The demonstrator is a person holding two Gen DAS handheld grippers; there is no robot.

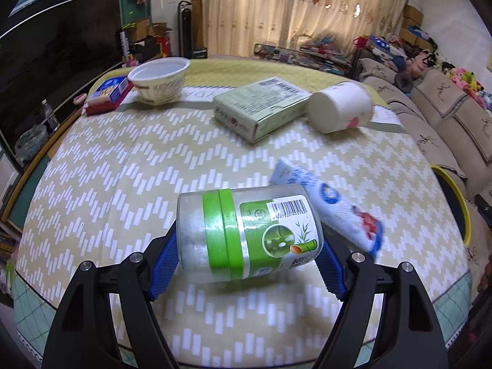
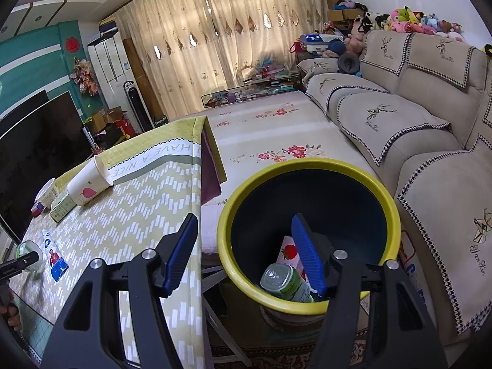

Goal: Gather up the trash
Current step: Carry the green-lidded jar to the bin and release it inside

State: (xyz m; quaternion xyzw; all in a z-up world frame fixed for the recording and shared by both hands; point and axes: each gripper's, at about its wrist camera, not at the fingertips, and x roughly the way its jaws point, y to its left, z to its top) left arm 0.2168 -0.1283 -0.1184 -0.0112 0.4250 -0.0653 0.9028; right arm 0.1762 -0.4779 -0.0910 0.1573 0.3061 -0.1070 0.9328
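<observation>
My left gripper point(image 1: 247, 264) is shut on a clear plastic jar with a green band and bamboo label point(image 1: 249, 233), held sideways just above the table; the jar also shows in the right wrist view point(image 2: 29, 253). A blue and white tube point(image 1: 332, 206) lies just right of the jar. A green box point(image 1: 261, 104), a tipped white paper cup point(image 1: 341, 106) and a white bowl point(image 1: 161, 80) lie further back. My right gripper point(image 2: 243, 252) is open and empty over the yellow-rimmed dark bin point(image 2: 307, 166), which holds a green bottle point(image 2: 286, 281) and a strawberry carton point(image 2: 289, 252).
The table has a yellow zigzag cloth point(image 1: 123, 169); its right edge point(image 2: 198, 215) borders the bin. A red and blue box point(image 1: 107, 93) sits at the far left. A beige sofa point(image 2: 415, 123) stands right of the bin, a TV point(image 2: 37, 141) to the left.
</observation>
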